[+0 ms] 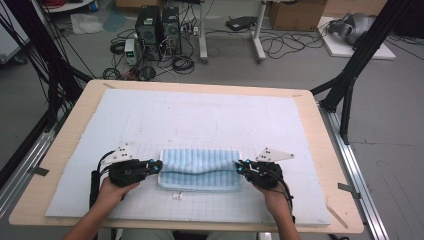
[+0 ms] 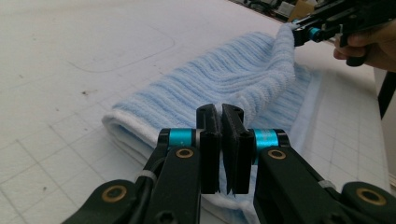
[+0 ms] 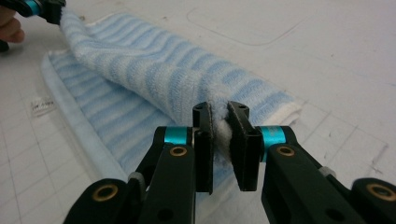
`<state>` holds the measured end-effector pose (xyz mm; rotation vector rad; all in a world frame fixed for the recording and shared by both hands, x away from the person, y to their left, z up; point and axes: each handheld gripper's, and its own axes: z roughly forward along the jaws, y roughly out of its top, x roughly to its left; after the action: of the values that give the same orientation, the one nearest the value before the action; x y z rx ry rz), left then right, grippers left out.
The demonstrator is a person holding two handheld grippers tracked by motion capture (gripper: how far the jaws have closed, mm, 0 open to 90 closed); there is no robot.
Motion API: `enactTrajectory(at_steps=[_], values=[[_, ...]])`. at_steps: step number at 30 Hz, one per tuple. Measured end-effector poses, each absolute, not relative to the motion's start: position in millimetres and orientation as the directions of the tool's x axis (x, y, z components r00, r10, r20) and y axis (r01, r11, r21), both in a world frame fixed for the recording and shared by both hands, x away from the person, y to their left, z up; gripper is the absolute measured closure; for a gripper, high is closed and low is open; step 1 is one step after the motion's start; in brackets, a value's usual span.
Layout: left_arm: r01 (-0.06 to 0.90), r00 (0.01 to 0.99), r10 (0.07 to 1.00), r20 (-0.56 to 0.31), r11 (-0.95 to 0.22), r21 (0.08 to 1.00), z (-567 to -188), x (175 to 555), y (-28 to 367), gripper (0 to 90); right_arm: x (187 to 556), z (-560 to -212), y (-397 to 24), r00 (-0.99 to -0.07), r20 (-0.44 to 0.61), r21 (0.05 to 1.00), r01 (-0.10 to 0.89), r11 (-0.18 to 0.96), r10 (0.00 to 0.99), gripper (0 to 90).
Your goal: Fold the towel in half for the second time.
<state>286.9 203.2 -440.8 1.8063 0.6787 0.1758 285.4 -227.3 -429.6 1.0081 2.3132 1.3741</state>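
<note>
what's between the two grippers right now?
The blue striped towel spans the whole stretch: the left gripper pinches one end, the right gripper the other. The high view shows it, on the white mat.

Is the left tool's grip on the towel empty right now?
No: in the left gripper view the left tool has its jaws pressed together with the towel's edge pinched between them.

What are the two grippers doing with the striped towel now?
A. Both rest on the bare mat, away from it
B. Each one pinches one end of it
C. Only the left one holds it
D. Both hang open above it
B: the left gripper and the right gripper each have their jaws shut on terry cloth at opposite ends of the towel.
</note>
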Motion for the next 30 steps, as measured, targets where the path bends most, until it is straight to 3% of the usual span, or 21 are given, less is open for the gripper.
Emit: enactTrajectory(at_steps=[14, 16, 18, 20, 25, 30], values=[[0.363, 0.841, 0.489, -0.231, -0.193, 0.912, -441, 275, 209, 84.4, 268, -430, -234, -0.741, 0.099, 0.84, 0.42, 0.344, 0.664, 80.5], [0.365, 0.841, 0.481, -0.249, -0.165, 0.916, -440, 276, 210, 75.2, 266, -429, -235, -0.74, 0.099, 0.837, 0.424, 0.346, 0.666, 75.7], [0.366, 0.826, 0.506, -0.249, -0.144, 0.919, -437, 278, 210, 60.8, 265, -429, -236, -0.723, 0.116, 0.835, 0.442, 0.327, 0.681, 59.8], [0.364, 0.809, 0.534, -0.246, -0.125, 0.923, -434, 283, 211, 57.2, 268, -427, -240, -0.683, 0.156, 0.843, 0.468, 0.264, 0.714, 48.2], [0.367, 0.776, 0.594, -0.213, -0.151, 0.918, -432, 298, 206, 55.5, 278, -422, -241, -0.637, 0.195, 0.863, 0.472, 0.177, 0.745, 47.0], [0.425, 0.759, 0.612, -0.221, -0.208, 0.881, -443, 312, 192, 58.4, 291, -426, -213, -0.662, 0.123, 0.835, 0.472, 0.284, 0.74, 50.0]])
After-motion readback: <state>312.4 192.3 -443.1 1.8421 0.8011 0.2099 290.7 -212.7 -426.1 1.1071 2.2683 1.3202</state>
